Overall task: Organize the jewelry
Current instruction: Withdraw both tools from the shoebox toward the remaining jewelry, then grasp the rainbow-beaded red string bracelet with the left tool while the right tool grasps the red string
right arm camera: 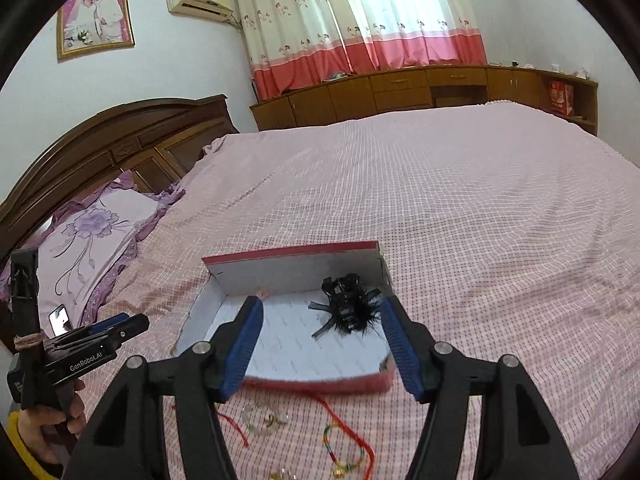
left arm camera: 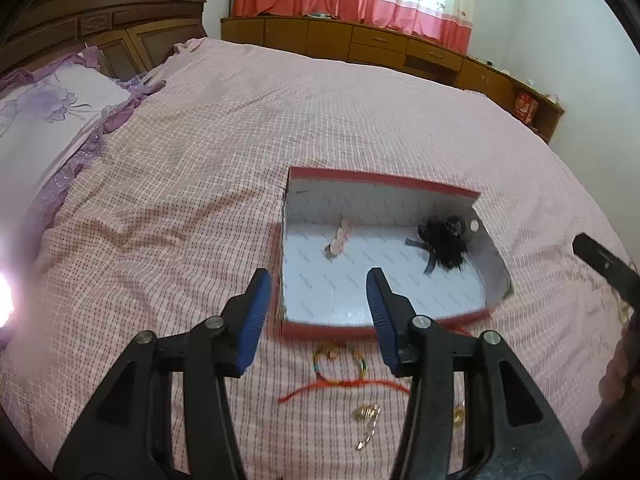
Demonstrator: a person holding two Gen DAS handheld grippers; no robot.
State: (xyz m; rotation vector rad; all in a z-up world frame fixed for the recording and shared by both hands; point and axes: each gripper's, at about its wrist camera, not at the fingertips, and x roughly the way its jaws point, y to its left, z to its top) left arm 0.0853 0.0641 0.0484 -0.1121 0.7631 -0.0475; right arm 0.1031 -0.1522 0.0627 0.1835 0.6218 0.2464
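A red box with a white inside (left arm camera: 384, 188) (right arm camera: 296, 254) lies open on the pink bedspread. In it lie a pink hair piece (left arm camera: 338, 240) and a black feathery hair clip (left arm camera: 442, 242) (right arm camera: 346, 306). In front of the box lie a multicoloured string bracelet (left arm camera: 340, 360) (right arm camera: 348, 448), a red cord (left arm camera: 344, 386) (right arm camera: 236, 424), gold earrings (left arm camera: 366, 414) and a clear bangle (right arm camera: 264, 420). My left gripper (left arm camera: 318, 292) is open and empty above the box's near left edge. My right gripper (right arm camera: 322, 322) is open and empty above the box's near edge.
The bedspread (left arm camera: 240, 140) stretches away behind the box. A purple flowered pillow (left arm camera: 44, 112) (right arm camera: 92, 232) and wooden headboard (right arm camera: 120, 136) are at left. Low wooden cabinets (left arm camera: 384, 46) run under the curtain. A phone (right arm camera: 60, 318) lies by the pillow.
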